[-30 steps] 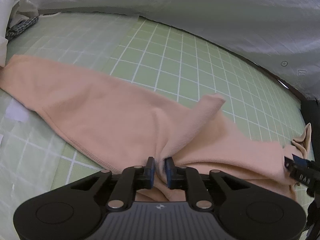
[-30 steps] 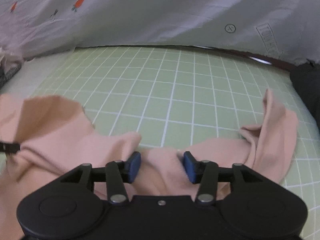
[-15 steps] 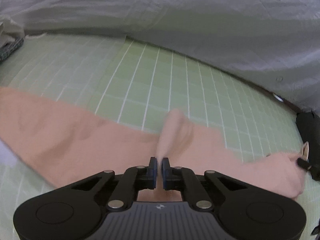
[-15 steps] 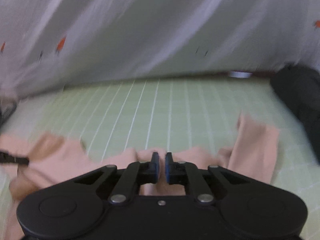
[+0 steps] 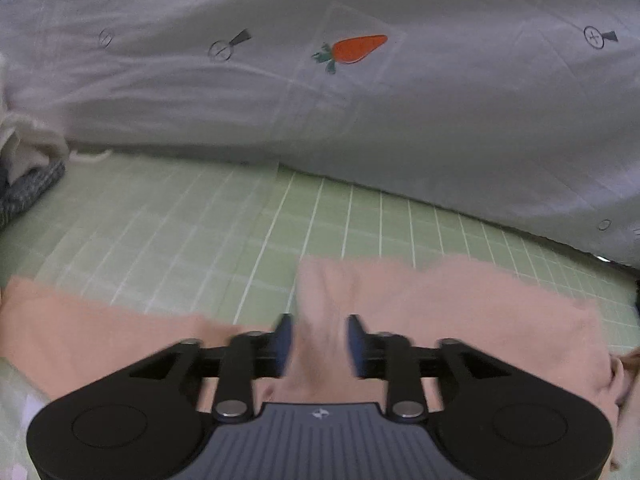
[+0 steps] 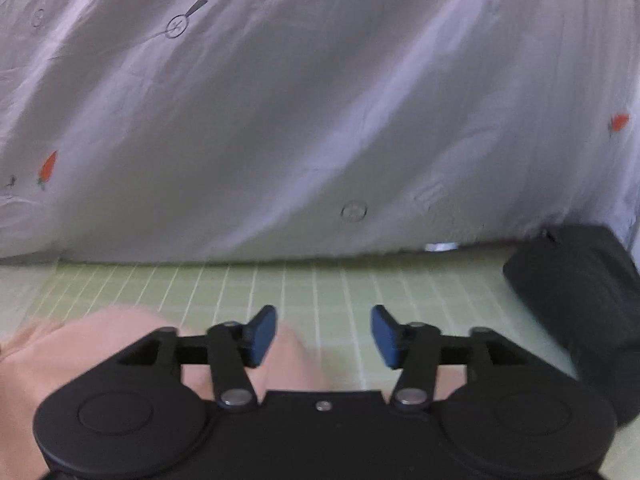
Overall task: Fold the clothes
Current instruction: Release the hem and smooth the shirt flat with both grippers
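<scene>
On the green gridded mat, below the white carrot-print sheet that rises behind it, I log one peach garment, lying low in both views. Left gripper: jaws opening, a raised ridge of the peach cloth standing between them, pads apparently clear of it, though blur makes contact hard to rule out. Right gripper: jaws opening and already wide, with bare mat ahead of the tips and a peach edge just under the left pad; I see nothing pinched. Other items: a black bundle at the right edge of the mat, and grey knit fabric with pale cloth at the far left. Risks, in my judgement: the ridge between the left pads may cling to the rubber and lift as I withdraw, dragging the fold out of line; the loose cloth could slump back or bunch at its right end, where it already looks crumpled; any sideways sweep of the right tips would catch the near edge. Orientation: the garment's long axis runs left to right across the mat, roughly parallel to the sheet's lower edge; which end is the neck or hem I cannot tell.
</scene>
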`<state>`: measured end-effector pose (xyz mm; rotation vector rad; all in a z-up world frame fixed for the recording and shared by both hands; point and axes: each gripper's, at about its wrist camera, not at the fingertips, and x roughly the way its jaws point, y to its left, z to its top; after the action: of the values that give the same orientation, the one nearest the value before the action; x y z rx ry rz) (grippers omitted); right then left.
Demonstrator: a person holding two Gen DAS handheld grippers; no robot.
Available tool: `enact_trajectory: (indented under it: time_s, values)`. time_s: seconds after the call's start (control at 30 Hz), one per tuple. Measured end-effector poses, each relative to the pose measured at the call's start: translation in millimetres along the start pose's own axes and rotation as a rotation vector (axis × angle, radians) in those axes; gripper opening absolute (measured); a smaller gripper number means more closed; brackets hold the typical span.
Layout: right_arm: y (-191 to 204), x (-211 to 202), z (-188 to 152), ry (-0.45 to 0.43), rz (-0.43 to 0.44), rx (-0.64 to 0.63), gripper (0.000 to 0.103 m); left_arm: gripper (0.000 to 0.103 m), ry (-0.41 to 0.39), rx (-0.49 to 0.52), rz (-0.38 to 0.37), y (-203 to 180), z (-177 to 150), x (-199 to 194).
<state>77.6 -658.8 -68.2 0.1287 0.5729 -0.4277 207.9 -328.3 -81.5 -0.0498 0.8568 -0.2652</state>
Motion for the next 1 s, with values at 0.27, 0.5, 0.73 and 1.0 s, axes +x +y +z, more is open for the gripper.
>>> enact_trajectory:
  time_s: [0.27, 0.5, 0.73, 1.0]
  values:
    - [-15.2, -52.5, -113.2, 0.312, 0.093, 0.113, 0.063, 0.059, 0.174, 0.022, 0.060, 38.3, -78.3, -51.0]
    - [-2.7, -98.1, -156.0, 0.393, 0.149, 0.111, 0.052, 0.063, 0.260, 0.015, 0.064, 43.7, -137.1, -90.5]
    - [5.2, -122.9, -166.1, 0.367, 0.110, 0.030, 0.004, 0.067, 0.273, 0.072, 0.071, 44.8, -157.8, -105.2]
    - [-7.8, -145.4, -165.1, 0.399, 0.084, 0.120, 0.023, 0.081, 0.239, 0.103, 0.048, 37.2, -161.1, -133.9]
